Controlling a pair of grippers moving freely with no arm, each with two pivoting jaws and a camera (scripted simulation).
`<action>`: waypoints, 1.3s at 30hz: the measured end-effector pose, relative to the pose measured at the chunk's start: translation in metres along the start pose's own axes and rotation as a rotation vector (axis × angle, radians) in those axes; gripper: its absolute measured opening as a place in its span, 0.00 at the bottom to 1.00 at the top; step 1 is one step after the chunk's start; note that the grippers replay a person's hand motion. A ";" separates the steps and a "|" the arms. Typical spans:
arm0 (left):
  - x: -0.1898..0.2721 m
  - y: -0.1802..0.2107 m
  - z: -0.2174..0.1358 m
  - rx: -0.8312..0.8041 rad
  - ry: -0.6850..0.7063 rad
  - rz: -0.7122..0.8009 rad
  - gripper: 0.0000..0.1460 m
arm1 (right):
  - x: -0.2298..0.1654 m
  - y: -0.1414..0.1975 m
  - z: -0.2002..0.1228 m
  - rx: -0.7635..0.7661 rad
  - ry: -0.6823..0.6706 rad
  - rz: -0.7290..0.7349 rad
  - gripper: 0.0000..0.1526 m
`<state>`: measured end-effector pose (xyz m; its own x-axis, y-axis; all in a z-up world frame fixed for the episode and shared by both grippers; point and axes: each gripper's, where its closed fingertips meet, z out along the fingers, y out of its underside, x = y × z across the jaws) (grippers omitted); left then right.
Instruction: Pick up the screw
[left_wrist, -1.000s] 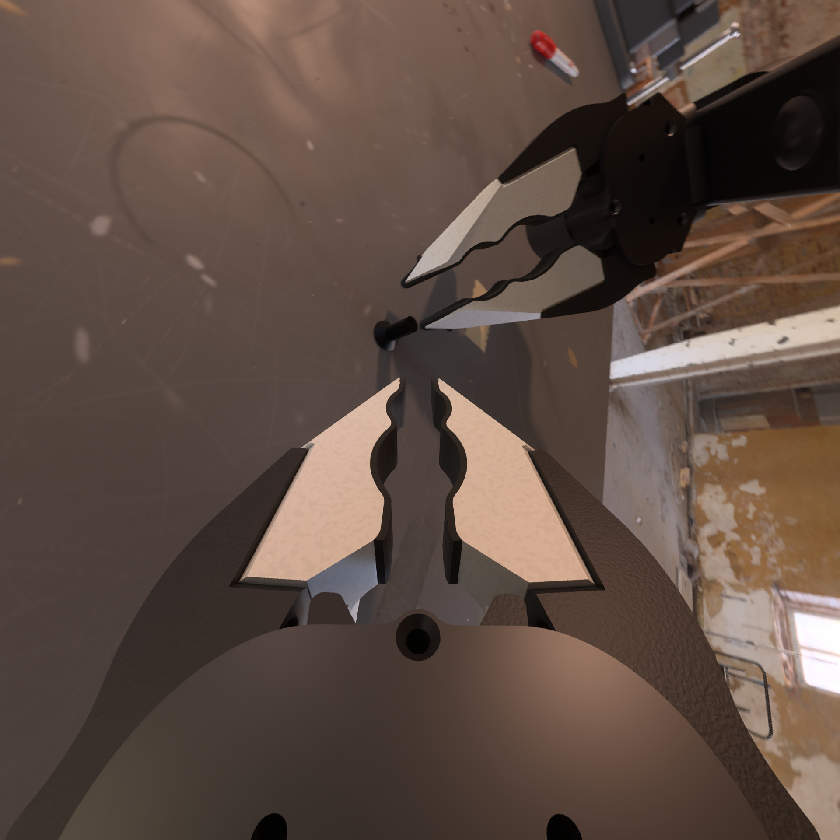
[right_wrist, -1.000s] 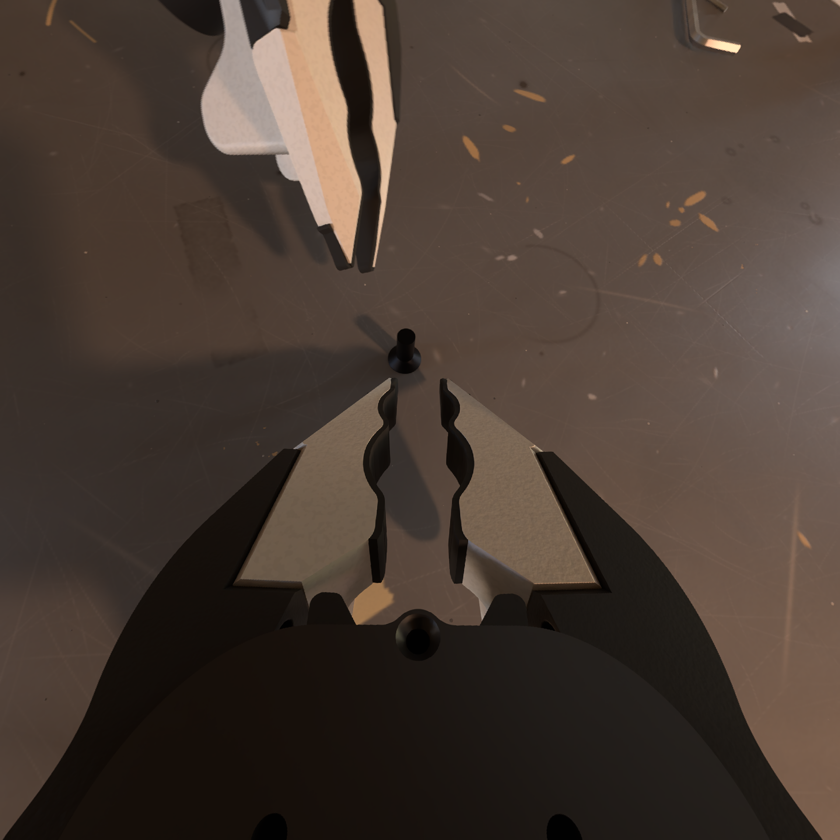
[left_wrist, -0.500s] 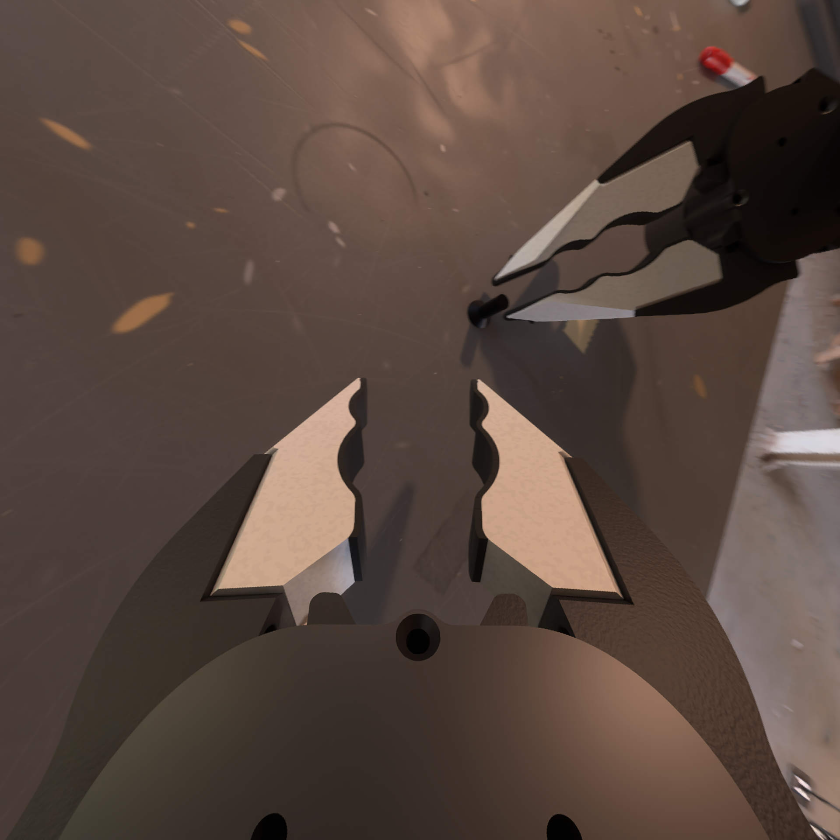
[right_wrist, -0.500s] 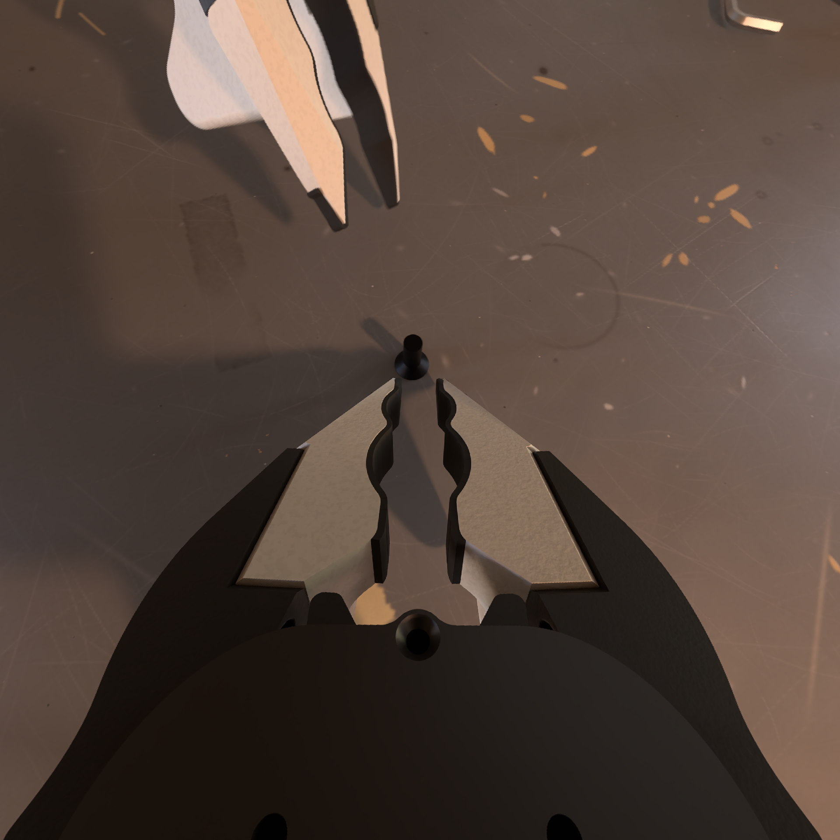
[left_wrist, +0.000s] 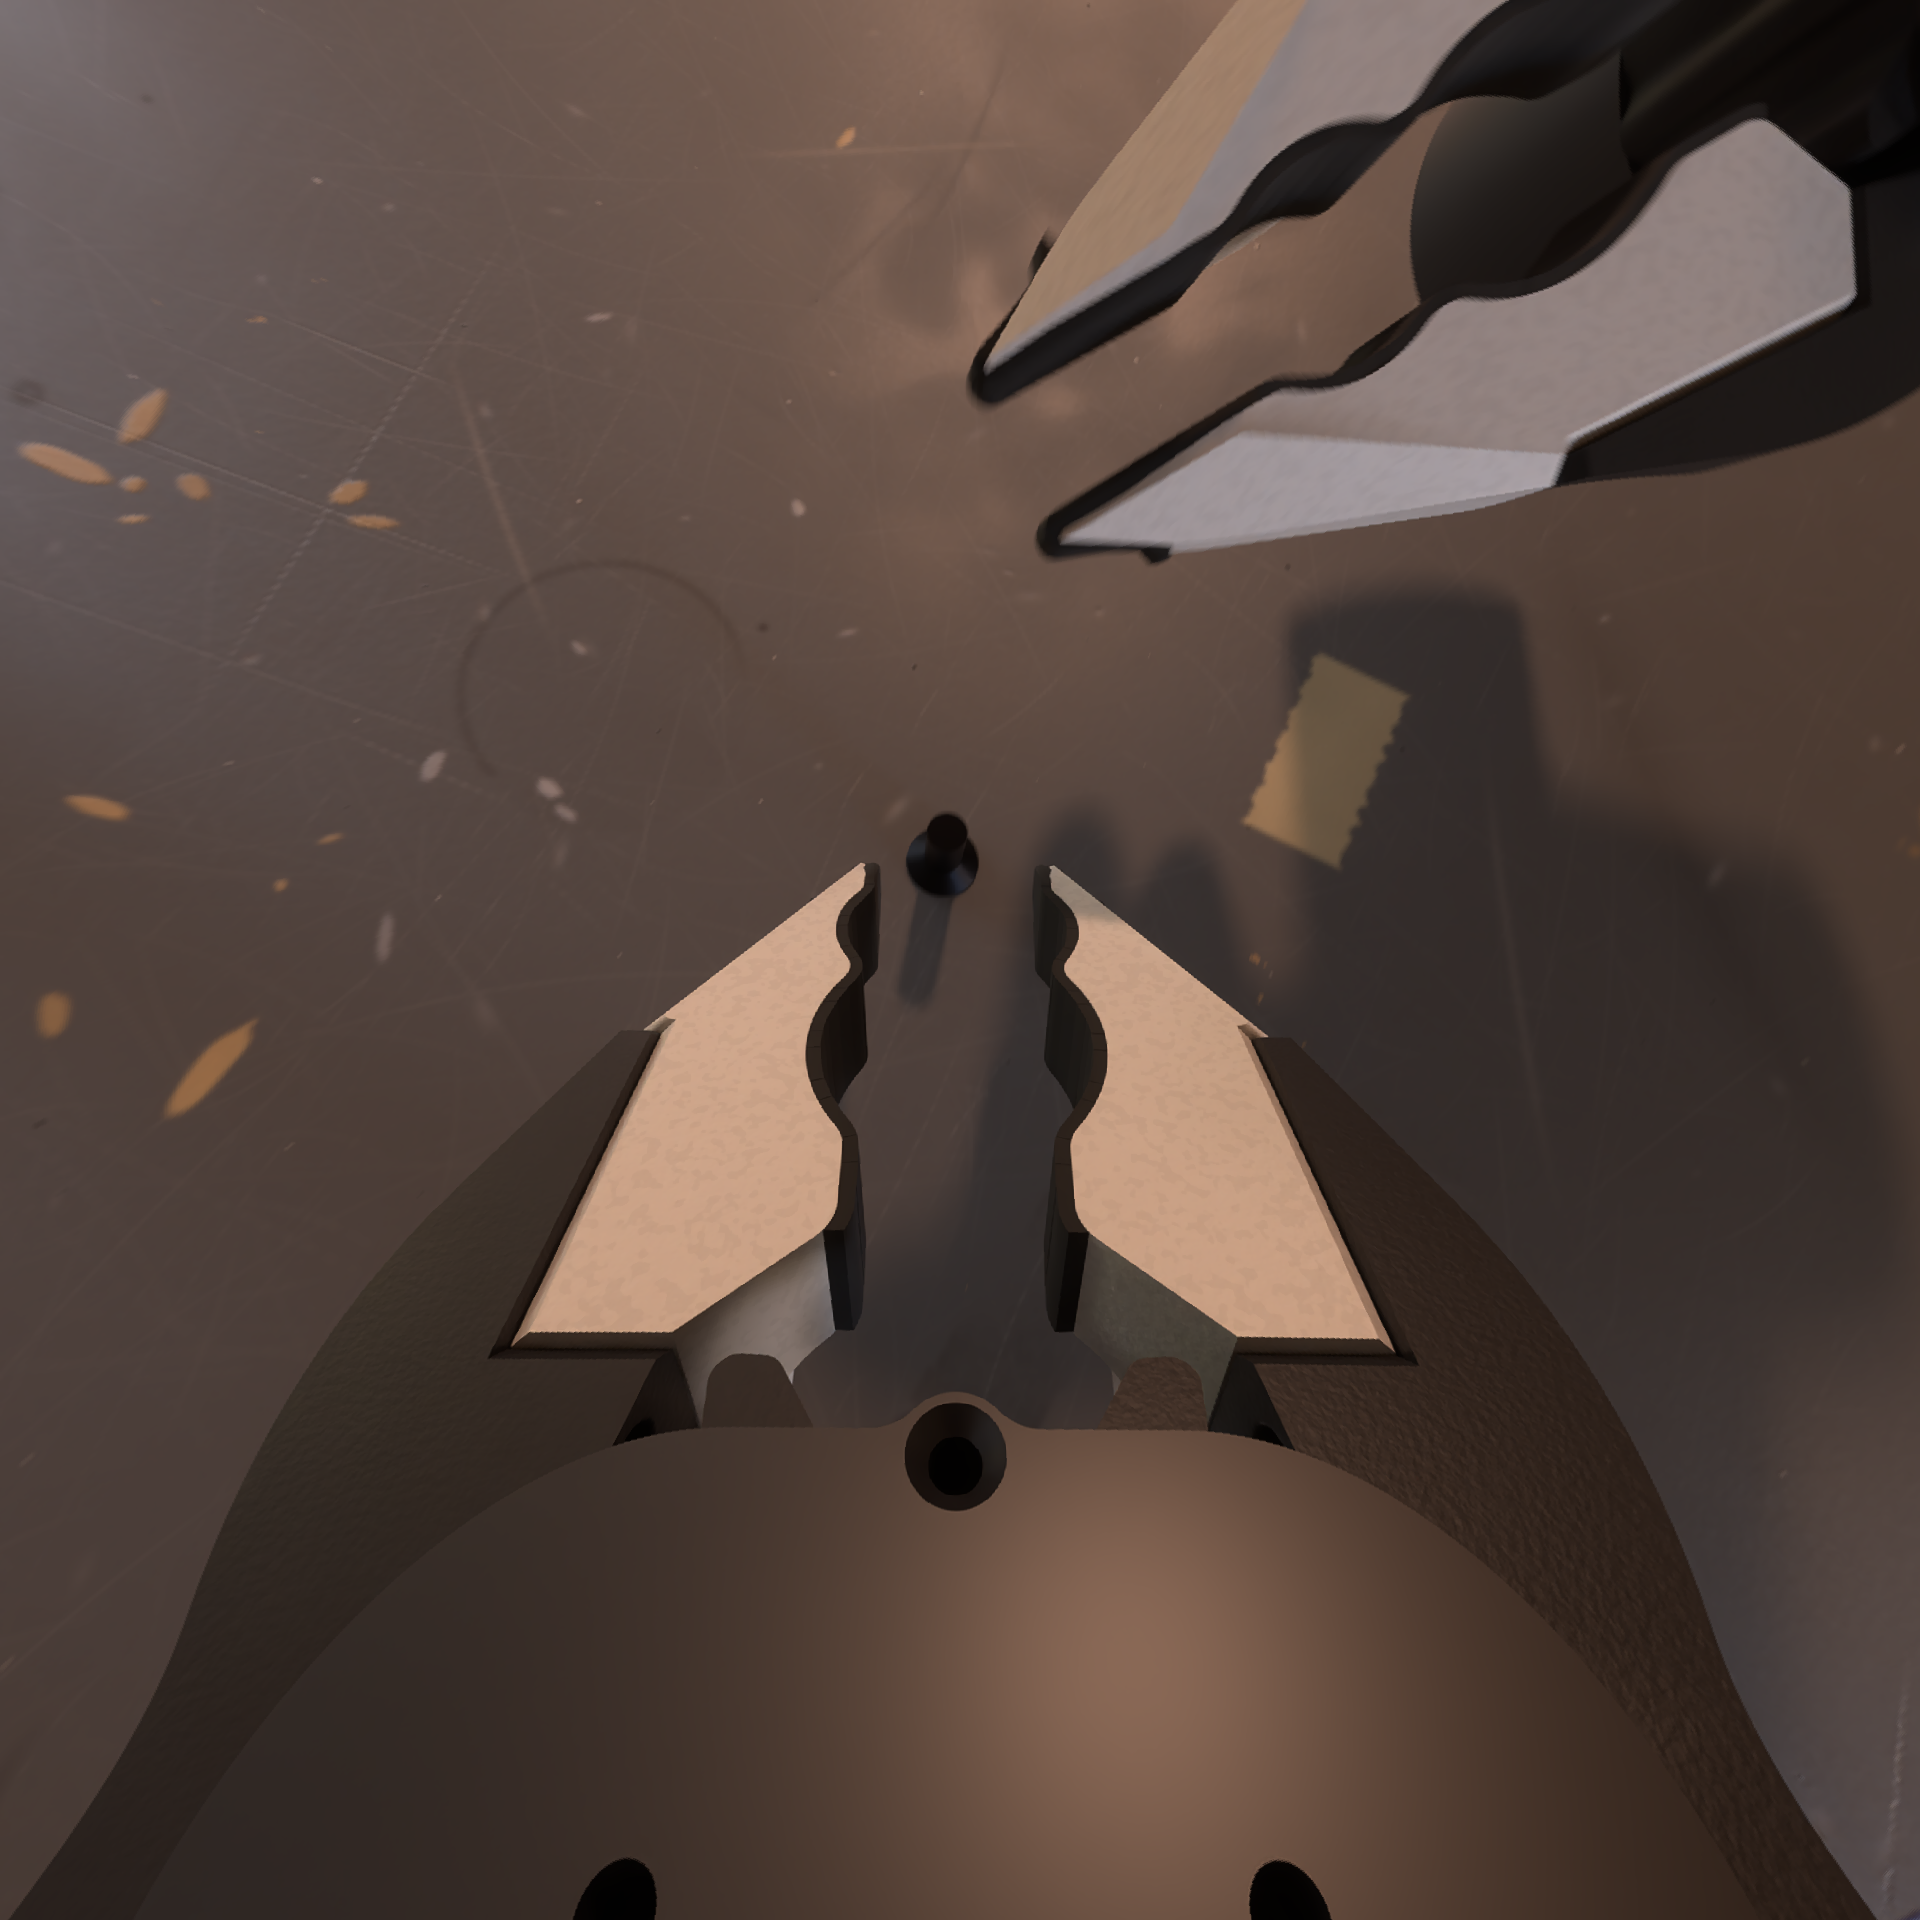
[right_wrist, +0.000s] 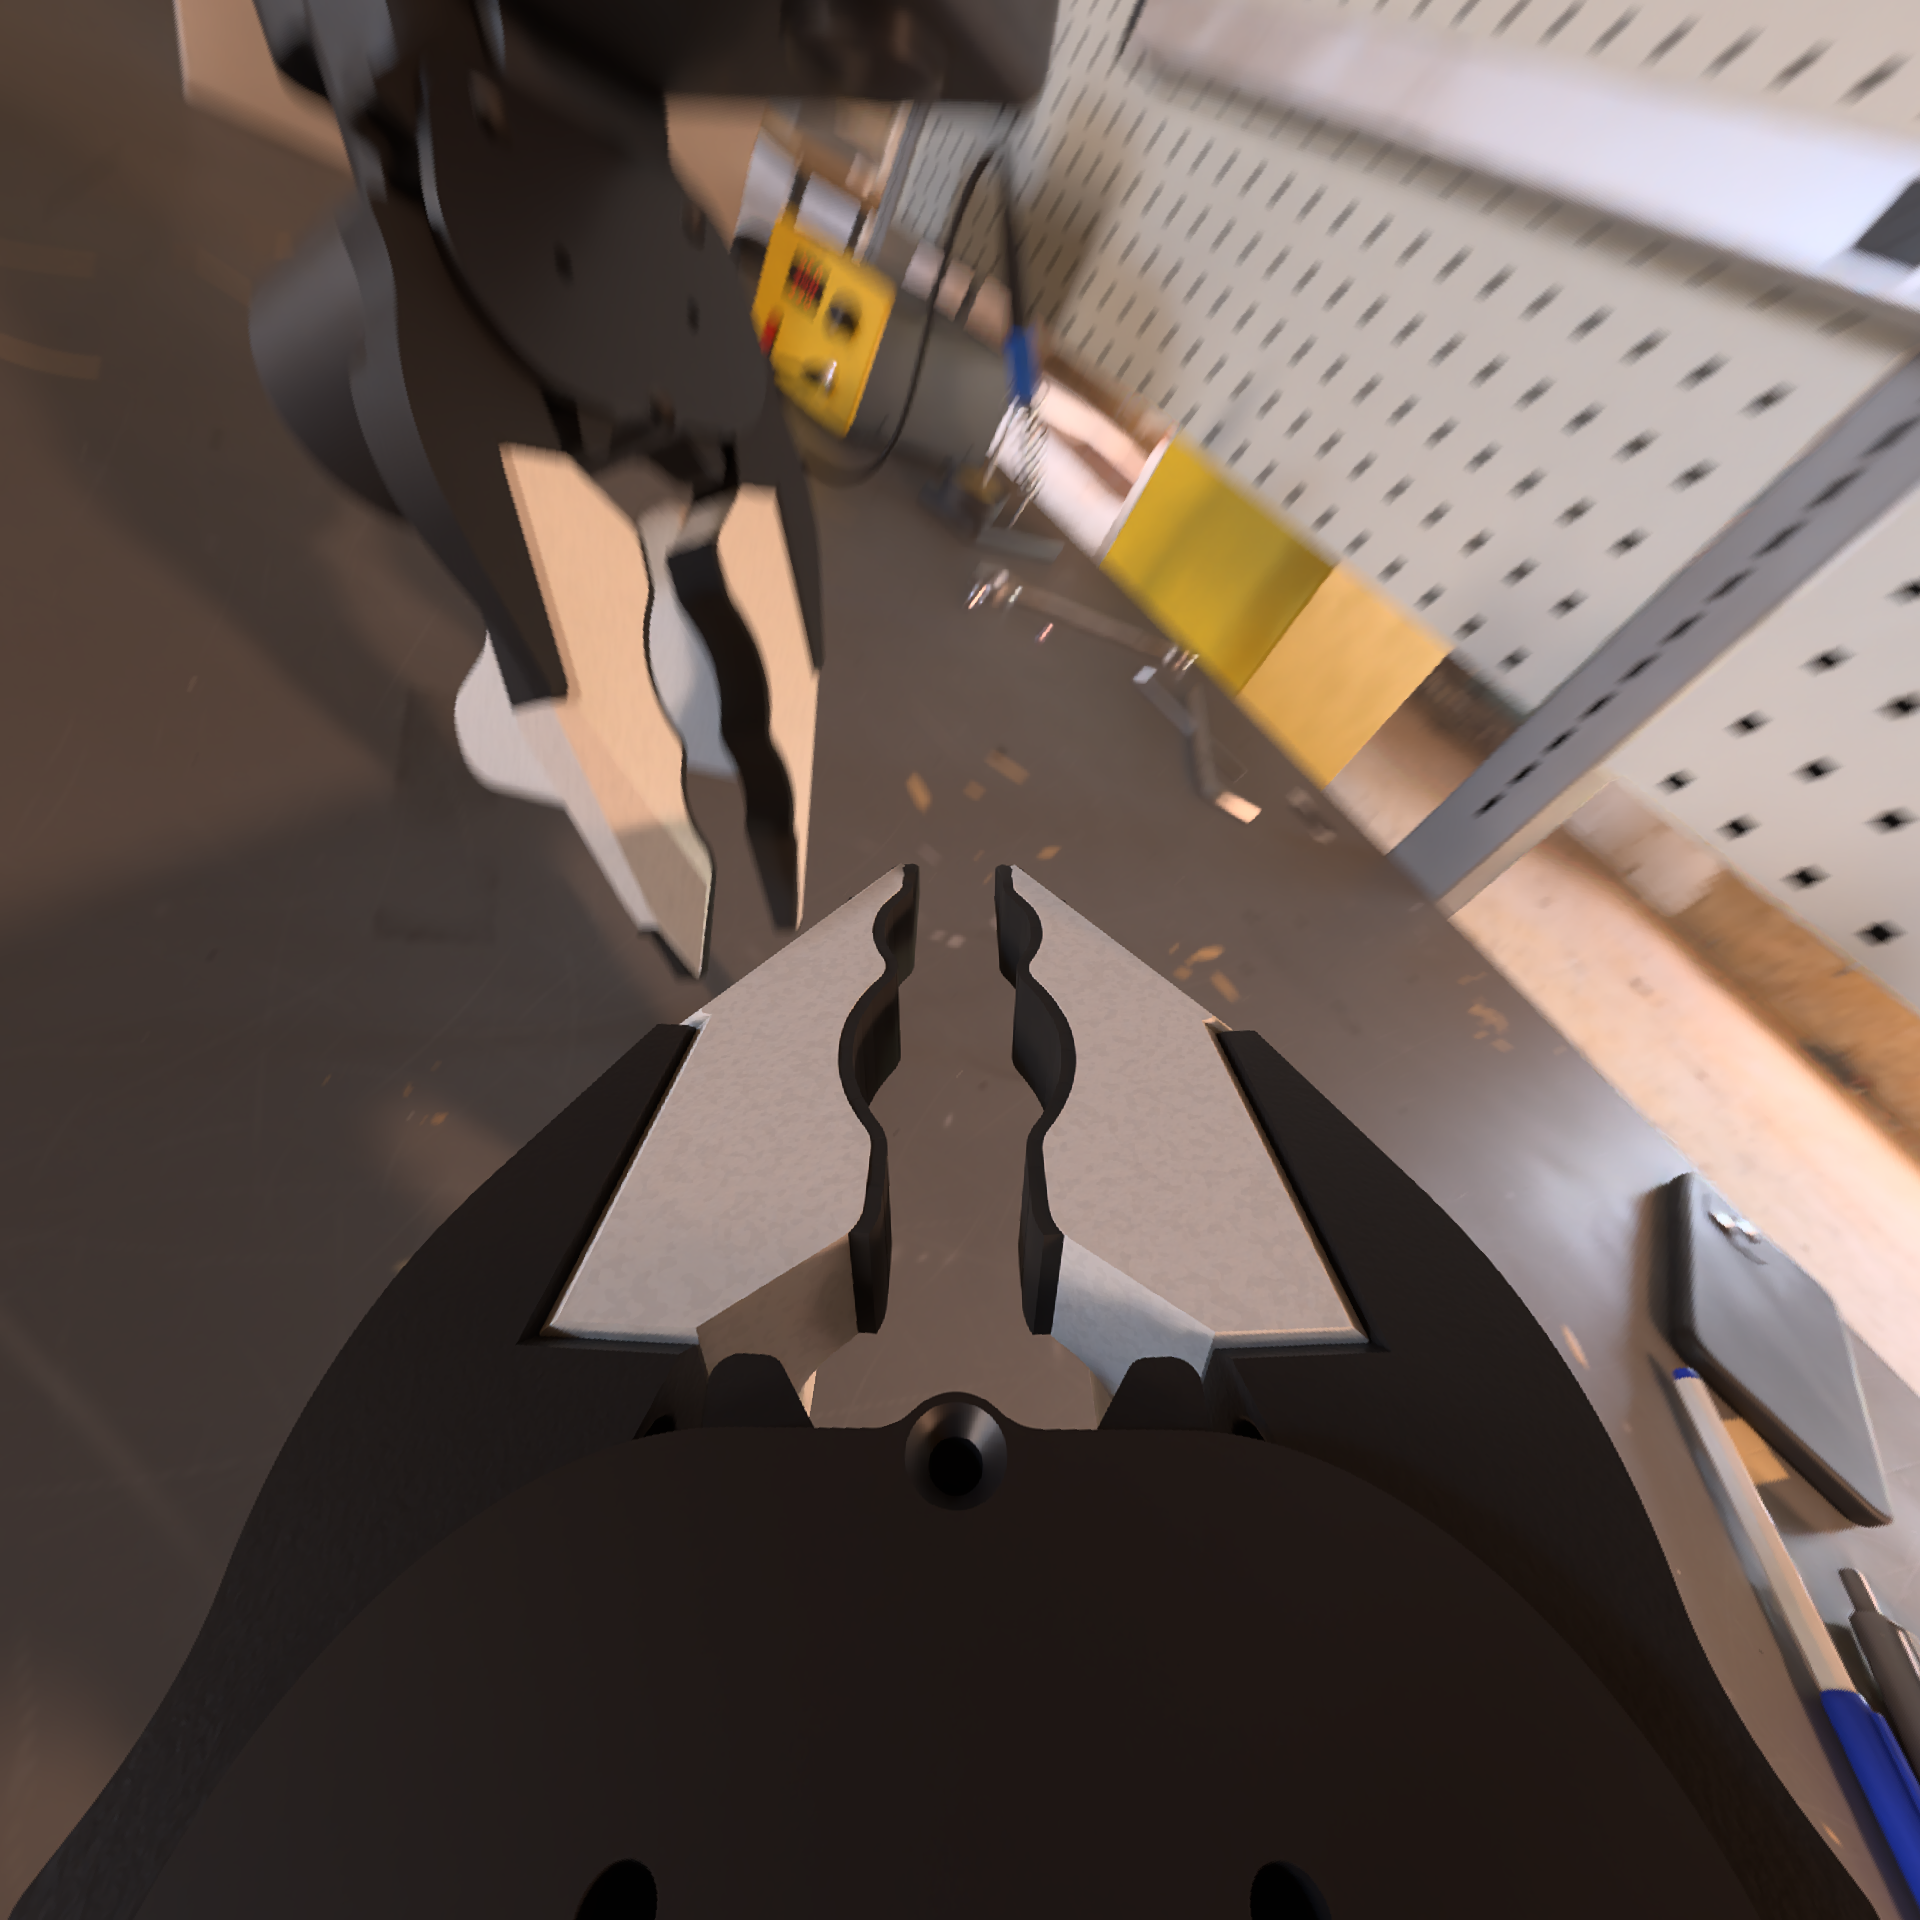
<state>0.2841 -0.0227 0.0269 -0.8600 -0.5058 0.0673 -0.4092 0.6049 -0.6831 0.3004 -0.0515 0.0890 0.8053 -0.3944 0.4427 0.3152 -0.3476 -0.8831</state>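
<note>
A small black screw (left_wrist: 942, 857) stands head down on the scratched brown table (left_wrist: 416, 312). My left gripper (left_wrist: 956, 878) is open, low over the table, with the screw just ahead of its tan fingertips (left_wrist: 857, 894), a little left of the middle of the gap. My right gripper (left_wrist: 1023, 462) hangs higher at the upper right, away from the screw. In the right wrist view my right gripper (right_wrist: 956, 878) is narrowly open and empty, tilted up along the table. The left gripper (right_wrist: 736, 940) shows there at upper left. The screw is hidden in that view.
A tan scrap (left_wrist: 1325, 774) lies right of the screw, wood chips (left_wrist: 208, 1065) to the left. Along the table's far edge stand a pegboard wall (right_wrist: 1455, 364), a yellow box (right_wrist: 1216, 561) and a yellow device (right_wrist: 821, 322). A black slab (right_wrist: 1766, 1340) and pens (right_wrist: 1860, 1745) lie at right.
My left gripper opened wider, then swung round so the screw sits just ahead of its tips. My right gripper drew back from the screw, rose and tilted up, losing sight of it.
</note>
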 end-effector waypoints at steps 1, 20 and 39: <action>0.001 -0.003 0.004 -0.002 0.019 -0.021 0.19 | 0.006 -0.005 -0.004 0.063 0.040 0.014 0.09; 0.000 0.001 0.021 -0.078 0.009 0.026 0.05 | 0.028 -0.019 -0.019 0.193 0.100 0.394 0.11; 0.006 -0.092 -0.068 0.711 -0.413 0.238 0.05 | 0.028 -0.059 0.006 0.504 -0.164 1.183 0.06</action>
<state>0.2960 -0.0391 0.1394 -0.6626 -0.6809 -0.3121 0.1753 0.2641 -0.9484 0.3071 -0.0372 0.1521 0.7635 -0.1198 -0.6346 -0.5015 0.5091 -0.6995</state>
